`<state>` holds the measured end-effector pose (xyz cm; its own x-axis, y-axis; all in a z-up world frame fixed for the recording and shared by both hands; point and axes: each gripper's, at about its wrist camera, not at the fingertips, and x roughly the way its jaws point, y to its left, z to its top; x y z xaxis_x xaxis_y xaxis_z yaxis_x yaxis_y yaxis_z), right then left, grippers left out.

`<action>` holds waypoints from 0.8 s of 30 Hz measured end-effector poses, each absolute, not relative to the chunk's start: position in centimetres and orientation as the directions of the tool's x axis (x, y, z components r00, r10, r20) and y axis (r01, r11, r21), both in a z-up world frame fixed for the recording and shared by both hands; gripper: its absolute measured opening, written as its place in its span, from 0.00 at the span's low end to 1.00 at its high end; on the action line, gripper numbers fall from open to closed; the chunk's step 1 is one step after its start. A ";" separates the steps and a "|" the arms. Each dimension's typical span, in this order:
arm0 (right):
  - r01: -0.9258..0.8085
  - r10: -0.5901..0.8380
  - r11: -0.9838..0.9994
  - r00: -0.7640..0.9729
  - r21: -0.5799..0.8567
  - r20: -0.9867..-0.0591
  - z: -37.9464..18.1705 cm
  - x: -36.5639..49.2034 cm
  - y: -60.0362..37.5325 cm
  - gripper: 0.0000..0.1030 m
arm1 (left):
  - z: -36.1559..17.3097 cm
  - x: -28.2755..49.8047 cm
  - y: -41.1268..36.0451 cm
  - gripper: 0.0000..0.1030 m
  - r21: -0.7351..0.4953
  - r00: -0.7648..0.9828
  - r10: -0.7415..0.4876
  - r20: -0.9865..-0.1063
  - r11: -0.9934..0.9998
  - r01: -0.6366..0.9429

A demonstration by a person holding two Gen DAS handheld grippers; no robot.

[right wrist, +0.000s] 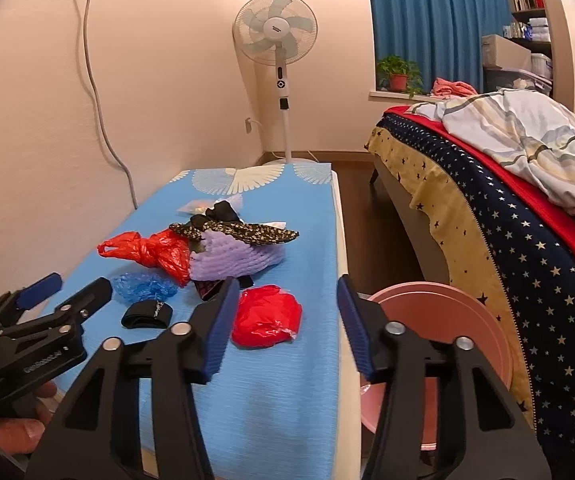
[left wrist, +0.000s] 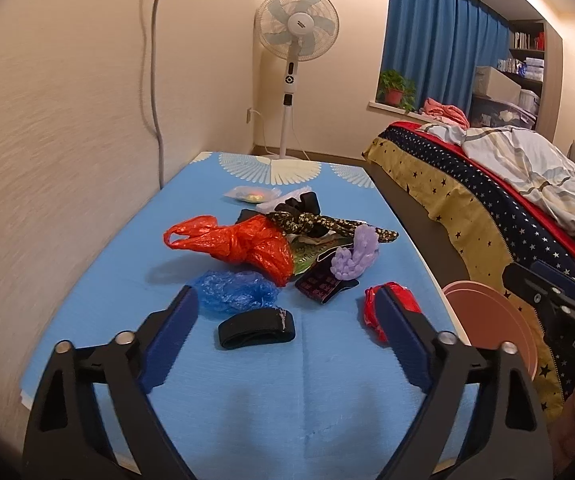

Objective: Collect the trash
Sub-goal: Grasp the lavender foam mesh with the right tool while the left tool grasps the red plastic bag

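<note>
A pile of trash lies on the blue table mat (left wrist: 247,400): an orange-red plastic bag (left wrist: 239,240), crumpled blue plastic (left wrist: 235,290), purple foam netting (left wrist: 357,256), a dark patterned wrapper (left wrist: 321,286) and a black band (left wrist: 257,328). My left gripper (left wrist: 285,300) stands open over the near side of the pile, with the black band lying on the mat between its fingers, untouched. A crumpled red bag (right wrist: 267,320) sits by the table's right edge. My right gripper (right wrist: 287,286) is half open around it, pads apart from it. A pink bin (right wrist: 447,312) stands beside the table.
A bed (right wrist: 507,220) with star-patterned covers runs along the right, with a narrow floor gap between it and the table. A standing fan (right wrist: 275,32) is beyond the table's far end. The wall (left wrist: 67,140) borders the table's left side. A floral cloth strip (right wrist: 239,232) tops the pile.
</note>
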<state>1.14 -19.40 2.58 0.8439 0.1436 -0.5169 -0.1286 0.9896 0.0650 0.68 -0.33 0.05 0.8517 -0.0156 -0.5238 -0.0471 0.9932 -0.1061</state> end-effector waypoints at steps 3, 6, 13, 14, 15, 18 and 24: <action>-0.138 0.158 0.987 0.845 0.078 -0.511 2.7 1.4 -19.4 0.39 | 0.0 1.2 -0.3 0.69 -0.119 0.849 -0.024 -0.527 0.992 -0.047; -0.148 0.176 0.984 0.839 0.096 -0.515 2.6 1.9 -19.2 0.33 | -0.1 1.7 -0.2 0.56 -0.119 0.846 -0.024 -0.533 0.992 -0.047; -0.185 0.251 0.967 0.811 0.175 -0.529 2.1 4.4 -18.4 0.31 | -0.1 3.2 1.7 0.46 -0.148 0.843 0.003 -0.537 0.984 -0.097; -0.194 0.261 0.964 0.810 0.181 -0.525 2.2 4.8 -18.0 0.31 | -0.1 3.5 2.0 0.46 -0.151 0.843 0.008 -0.537 0.983 -0.106; -0.201 0.270 0.962 0.809 0.186 -0.521 2.2 5.3 -17.8 0.31 | -0.2 3.9 2.2 0.46 -0.152 0.843 0.018 -0.537 0.981 -0.118; -0.214 0.300 0.952 0.804 0.221 -0.513 2.1 6.9 -17.0 0.32 | -0.7 5.3 3.1 0.46 -0.161 0.836 0.041 -0.547 0.975 -0.153; -0.234 0.348 0.933 0.784 0.274 -0.515 0.7 9.9 -15.1 0.44 | -2.6 8.2 5.4 0.46 -0.172 0.806 0.104 -0.583 0.953 -0.248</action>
<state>9.87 -15.14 0.73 0.7837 0.3475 -0.5149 -0.2340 0.9329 0.2736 8.24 5.37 -2.58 0.8056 0.1043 -0.5832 -0.2483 0.9532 -0.1724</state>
